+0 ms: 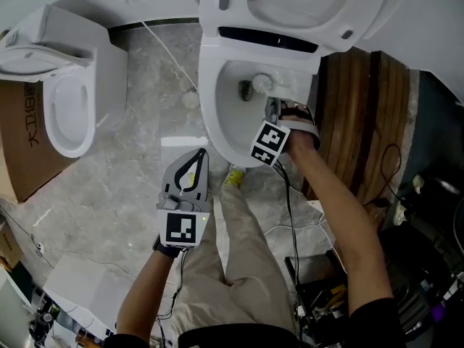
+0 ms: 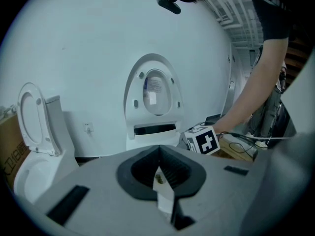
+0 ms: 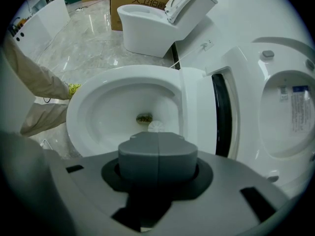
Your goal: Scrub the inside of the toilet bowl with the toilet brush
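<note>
The white toilet bowl [image 1: 210, 114] stands with its lid raised, and it fills the right gripper view [image 3: 98, 92]. My right gripper [image 1: 273, 109] reaches down into it, jaws pressed together [image 3: 157, 154]. Just past their tips the white brush head [image 3: 156, 127] sits near the bottom, beside a brownish patch at the drain [image 3: 143, 118]. The brush handle is hidden by the jaws. From above, the brush head [image 1: 262, 83] lies deep in the bowl. My left gripper [image 1: 199, 156] hangs over the floor left of the bowl, shut and holding nothing [image 2: 160, 154].
A second white toilet [image 1: 65, 100] with a cardboard box [image 1: 22, 143] behind it stands at the left. Wooden boards [image 1: 355, 100] lie right of the bowl. Cables [image 1: 290, 216] and equipment crowd the lower right. A yellow scrap [image 1: 233, 176] lies on the tiled floor.
</note>
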Demonstrator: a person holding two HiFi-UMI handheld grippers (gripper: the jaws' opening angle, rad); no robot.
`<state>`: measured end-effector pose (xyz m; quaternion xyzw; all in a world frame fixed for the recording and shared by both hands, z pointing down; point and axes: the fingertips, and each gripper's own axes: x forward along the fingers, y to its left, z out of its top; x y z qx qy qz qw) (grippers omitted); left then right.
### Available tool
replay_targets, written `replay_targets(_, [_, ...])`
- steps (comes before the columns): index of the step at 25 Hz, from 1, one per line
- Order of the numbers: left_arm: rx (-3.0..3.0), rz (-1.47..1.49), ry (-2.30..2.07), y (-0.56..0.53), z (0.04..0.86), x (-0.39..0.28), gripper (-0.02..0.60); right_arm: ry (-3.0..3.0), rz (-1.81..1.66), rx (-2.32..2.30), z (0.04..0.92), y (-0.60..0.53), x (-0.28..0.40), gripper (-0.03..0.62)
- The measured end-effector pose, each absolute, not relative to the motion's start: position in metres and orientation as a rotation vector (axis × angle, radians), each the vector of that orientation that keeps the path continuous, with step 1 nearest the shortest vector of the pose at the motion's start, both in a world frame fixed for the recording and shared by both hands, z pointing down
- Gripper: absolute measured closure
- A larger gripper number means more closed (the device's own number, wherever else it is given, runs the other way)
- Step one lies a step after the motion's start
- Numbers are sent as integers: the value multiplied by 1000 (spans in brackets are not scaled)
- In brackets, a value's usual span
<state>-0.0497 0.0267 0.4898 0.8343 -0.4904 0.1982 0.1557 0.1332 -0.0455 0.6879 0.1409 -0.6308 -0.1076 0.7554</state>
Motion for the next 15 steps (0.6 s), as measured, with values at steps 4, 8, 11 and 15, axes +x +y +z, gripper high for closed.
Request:
replay_targets(4, [2379, 541, -1404, 26, 489, -47, 571, -1371, -223, 312, 686, -42, 137, 446])
replay_targets(8, [2383, 547, -1391, 28, 488, -45, 571, -1365, -206, 316, 685, -35, 140, 445])
replay_targets(11, [2405, 556, -1375, 29, 486, -44, 571, -1361, -201, 319, 684, -29, 143, 445])
replay_targets(15, [2431, 578, -1352, 32, 486, -41, 571, -1359, -195, 322, 681, -21, 145, 445])
